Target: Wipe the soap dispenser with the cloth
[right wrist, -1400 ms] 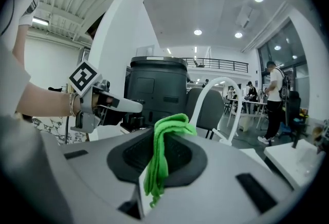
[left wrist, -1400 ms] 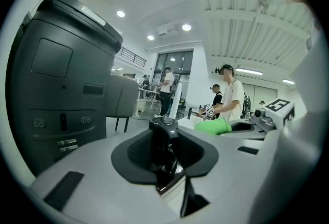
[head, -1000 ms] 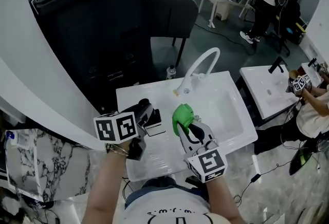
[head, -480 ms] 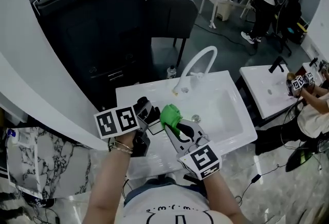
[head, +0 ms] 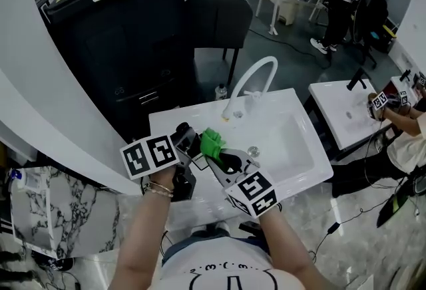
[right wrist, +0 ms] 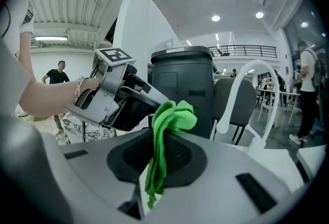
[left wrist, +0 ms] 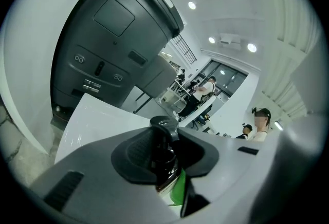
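Slips are the worry. Left gripper [head: 187, 142] jaws squeeze the dispenser [left wrist: 163, 159]; right gripper [head: 215, 155] jaws pinch the cloth [right wrist: 165, 128], just beside the left jaws. A hard rub could push the dispenser out.

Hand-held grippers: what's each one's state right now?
Left hand-held gripper: shut on the soap dispenser.
Right hand-held gripper: shut on the green cloth.

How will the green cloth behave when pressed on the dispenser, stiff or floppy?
Probably floppy: the cloth bunches and trails in limp folds through the right tongs. Likely light and soft, so it should mould round the soap dispenser.
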`<move>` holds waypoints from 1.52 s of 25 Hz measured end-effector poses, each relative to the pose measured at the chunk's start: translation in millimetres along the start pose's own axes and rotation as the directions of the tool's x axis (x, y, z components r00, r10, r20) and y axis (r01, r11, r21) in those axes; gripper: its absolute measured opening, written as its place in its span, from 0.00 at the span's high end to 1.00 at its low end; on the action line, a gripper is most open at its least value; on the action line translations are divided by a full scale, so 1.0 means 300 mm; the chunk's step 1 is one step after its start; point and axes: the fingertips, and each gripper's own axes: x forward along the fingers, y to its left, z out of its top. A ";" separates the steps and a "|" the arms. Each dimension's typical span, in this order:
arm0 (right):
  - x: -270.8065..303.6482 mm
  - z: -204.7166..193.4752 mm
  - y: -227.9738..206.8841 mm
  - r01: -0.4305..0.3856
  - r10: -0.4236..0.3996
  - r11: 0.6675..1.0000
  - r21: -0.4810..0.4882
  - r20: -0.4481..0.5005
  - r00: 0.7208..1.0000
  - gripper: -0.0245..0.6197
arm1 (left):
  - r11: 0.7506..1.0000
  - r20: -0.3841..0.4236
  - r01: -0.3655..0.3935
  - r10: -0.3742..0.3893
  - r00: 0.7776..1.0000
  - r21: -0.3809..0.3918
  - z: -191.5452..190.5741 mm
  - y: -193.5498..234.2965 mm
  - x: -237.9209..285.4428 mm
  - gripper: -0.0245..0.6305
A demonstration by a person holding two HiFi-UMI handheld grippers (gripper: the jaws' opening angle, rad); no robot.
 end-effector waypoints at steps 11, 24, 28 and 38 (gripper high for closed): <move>-0.056 -0.117 -0.049 0.077 -0.071 0.996 0.049 -0.115 0.991 0.89 | 0.999 0.033 0.014 -0.013 0.999 -0.029 0.040 -0.008 -0.002 0.81; -0.071 0.091 0.013 0.064 -0.061 0.998 -0.016 0.136 0.989 0.89 | 1.000 0.024 0.023 -0.023 0.999 0.018 0.033 -0.055 0.000 0.81; -0.019 0.089 0.026 0.033 -0.033 0.999 0.008 0.120 0.992 0.89 | 0.999 0.026 0.005 -0.006 1.000 0.048 0.036 -0.057 -0.009 0.81; 0.055 0.043 0.155 -0.183 0.183 0.983 -0.014 0.027 0.983 0.89 | 0.999 0.030 -0.001 -0.001 1.000 0.051 0.048 -0.036 -0.028 0.81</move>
